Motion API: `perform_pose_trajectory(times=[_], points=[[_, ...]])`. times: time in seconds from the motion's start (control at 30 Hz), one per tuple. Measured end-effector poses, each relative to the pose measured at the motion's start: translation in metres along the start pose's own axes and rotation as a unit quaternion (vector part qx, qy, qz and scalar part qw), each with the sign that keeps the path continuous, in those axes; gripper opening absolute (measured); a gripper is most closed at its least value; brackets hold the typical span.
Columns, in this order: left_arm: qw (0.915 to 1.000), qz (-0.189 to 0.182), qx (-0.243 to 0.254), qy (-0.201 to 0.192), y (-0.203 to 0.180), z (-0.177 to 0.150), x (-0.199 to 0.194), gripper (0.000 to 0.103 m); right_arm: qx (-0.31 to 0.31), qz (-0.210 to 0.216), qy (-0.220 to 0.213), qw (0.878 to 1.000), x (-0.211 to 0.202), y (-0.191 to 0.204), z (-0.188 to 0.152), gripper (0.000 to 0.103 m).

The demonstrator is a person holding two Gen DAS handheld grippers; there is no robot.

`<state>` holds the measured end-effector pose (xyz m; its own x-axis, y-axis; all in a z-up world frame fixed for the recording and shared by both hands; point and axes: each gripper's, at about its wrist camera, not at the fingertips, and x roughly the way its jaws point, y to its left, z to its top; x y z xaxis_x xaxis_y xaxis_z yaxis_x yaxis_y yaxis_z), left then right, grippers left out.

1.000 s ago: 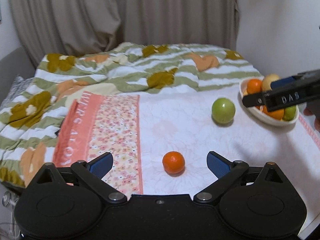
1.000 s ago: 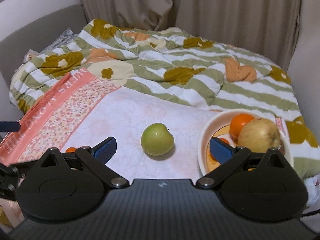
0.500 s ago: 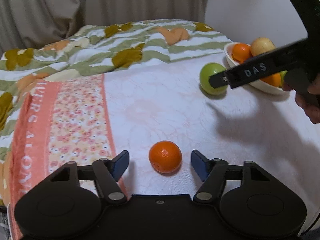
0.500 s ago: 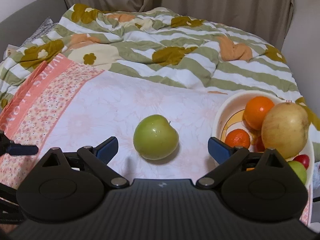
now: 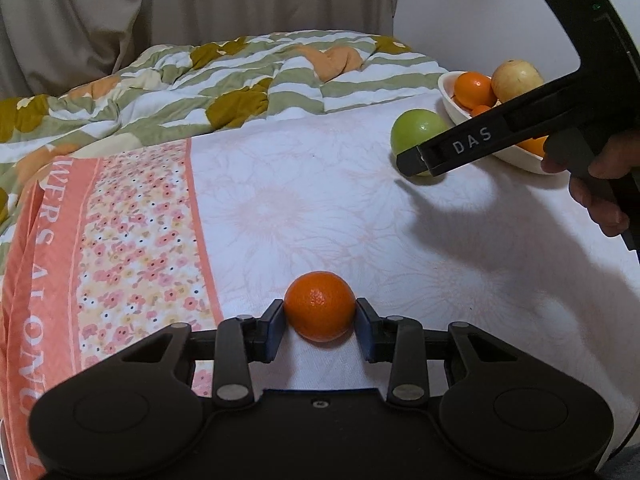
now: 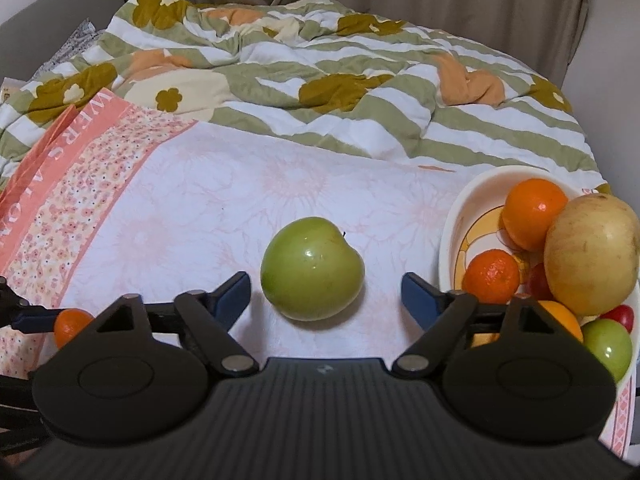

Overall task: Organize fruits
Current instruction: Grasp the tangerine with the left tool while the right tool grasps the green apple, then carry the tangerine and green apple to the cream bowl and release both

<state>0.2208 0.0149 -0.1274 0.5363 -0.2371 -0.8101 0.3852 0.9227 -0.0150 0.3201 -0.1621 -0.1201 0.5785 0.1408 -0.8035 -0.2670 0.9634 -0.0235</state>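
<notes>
A small orange mandarin [image 5: 320, 300] lies on the white floral sheet. My left gripper [image 5: 320, 307] is closing on it, and both blue pads touch its sides. A green apple [image 6: 312, 268] rests on the sheet to the left of the white bowl [image 6: 452, 232]. My right gripper [image 6: 324, 280] straddles the apple, its jaws closing, with a gap on each side. The bowl holds oranges, a pale yellow fruit, a green apple and red fruit. In the left wrist view the right gripper's finger [image 5: 440, 152] crosses in front of the apple [image 5: 416, 128], held by a person's hand [image 5: 600, 200].
A rumpled green-striped quilt [image 6: 320, 80] covers the far half of the bed. A pink flowered border [image 5: 120, 240] runs along the sheet's left side. Beige curtains [image 5: 200, 0] hang behind. The bowl sits near the bed's right edge.
Both grippers came down closer to their fruit. The left jaws swung in from wide apart onto the mandarin. The right jaws narrowed a little around the green apple.
</notes>
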Motion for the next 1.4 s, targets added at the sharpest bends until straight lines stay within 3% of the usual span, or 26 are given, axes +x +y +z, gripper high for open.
perform_pose_trajectory(times=[0.1,0.3,0.4,0.67,0.97,1.4], points=[[1.0,0.005,-0.006,-0.002,0.001,-0.002,-0.001,0.041,-0.006,0.004,0.007,1.0,0.006,0.002,0.001,0.085],[0.9995,0.019,-0.025,0.003,0.006,-0.004,-0.005,0.041,-0.008,0.006,0.004,1.0,0.009,0.004,0.003,0.083],[0.999,0.029,-0.032,0.003,0.011,-0.005,-0.006,0.041,-0.009,0.014,0.005,1.0,0.011,0.004,0.006,0.073],[0.9964,0.058,-0.057,-0.021,0.016,-0.005,-0.025,0.041,-0.011,0.017,-0.01,1.0,-0.002,0.005,0.006,0.073],[0.9896,0.103,-0.062,-0.079,-0.006,0.001,-0.066,0.041,-0.012,0.027,-0.046,0.999,-0.059,-0.002,-0.001,0.073],[0.9789,0.143,-0.052,-0.136,-0.073,0.013,-0.116,0.041,-0.003,0.064,-0.104,0.992,-0.163,-0.017,-0.027,0.073]])
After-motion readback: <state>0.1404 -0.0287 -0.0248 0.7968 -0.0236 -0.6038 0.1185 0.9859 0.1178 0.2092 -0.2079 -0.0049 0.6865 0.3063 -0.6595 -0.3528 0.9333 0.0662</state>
